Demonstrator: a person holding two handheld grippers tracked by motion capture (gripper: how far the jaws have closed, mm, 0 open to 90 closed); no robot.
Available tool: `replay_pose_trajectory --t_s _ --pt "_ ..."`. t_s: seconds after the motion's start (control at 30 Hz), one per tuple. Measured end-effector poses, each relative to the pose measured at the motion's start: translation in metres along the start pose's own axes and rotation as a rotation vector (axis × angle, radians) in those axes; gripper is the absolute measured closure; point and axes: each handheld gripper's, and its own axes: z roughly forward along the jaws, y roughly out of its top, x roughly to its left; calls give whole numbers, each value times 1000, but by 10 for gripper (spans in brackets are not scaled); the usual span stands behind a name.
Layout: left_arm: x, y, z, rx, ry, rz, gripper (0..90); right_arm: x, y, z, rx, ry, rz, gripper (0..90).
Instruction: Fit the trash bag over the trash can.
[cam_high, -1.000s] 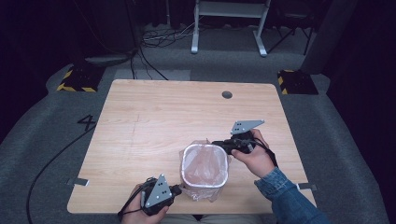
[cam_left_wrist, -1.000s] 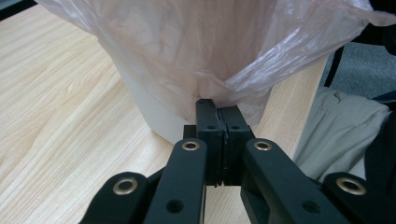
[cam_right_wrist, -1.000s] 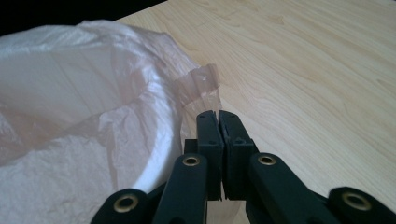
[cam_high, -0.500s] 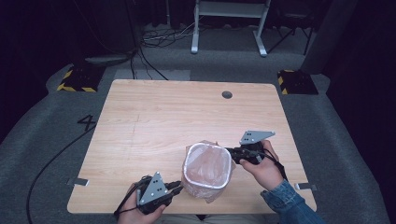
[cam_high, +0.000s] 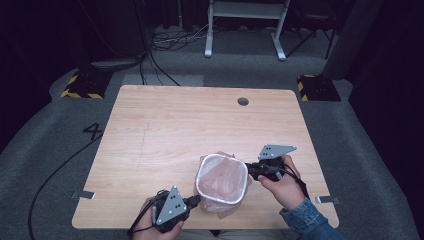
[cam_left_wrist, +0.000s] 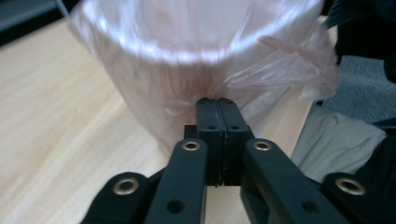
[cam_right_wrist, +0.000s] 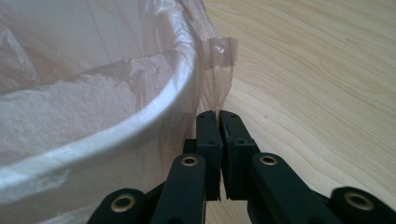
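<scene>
Light wood worktop with a round hole, yellow-black striped blocks on grey carpet behind.

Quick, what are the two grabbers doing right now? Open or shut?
Left gripper: shut, pinching the pink plastic bag low on the white bin.
Right gripper: shut, pinching the bag's film beside the bin's rim.

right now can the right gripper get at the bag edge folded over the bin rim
Probably yes: the right gripper is already at the bin, its fingers closed on a flap of the plastic bag just outside the rim, with nothing in between.
</scene>
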Motion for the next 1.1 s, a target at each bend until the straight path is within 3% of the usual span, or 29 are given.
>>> replay_pose_trajectory --t_s 0.2,0.43,0.83,0.97,1.1 --pt "11 -11 16 54 16 -41 900 -2 -9 0 11 19 27 894" --pt "20 -18 28 91 46 -55 900 1 -21 2 48 42 49 896" --pt "26 -32 55 145 41 -89 900 5 -45 17 94 61 85 870" --pt "26 -34 52 134 27 -98 900 5 -53 22 102 65 96 822" --pt "27 -33 34 104 42 -112 862 2 -55 16 63 28 89 728"
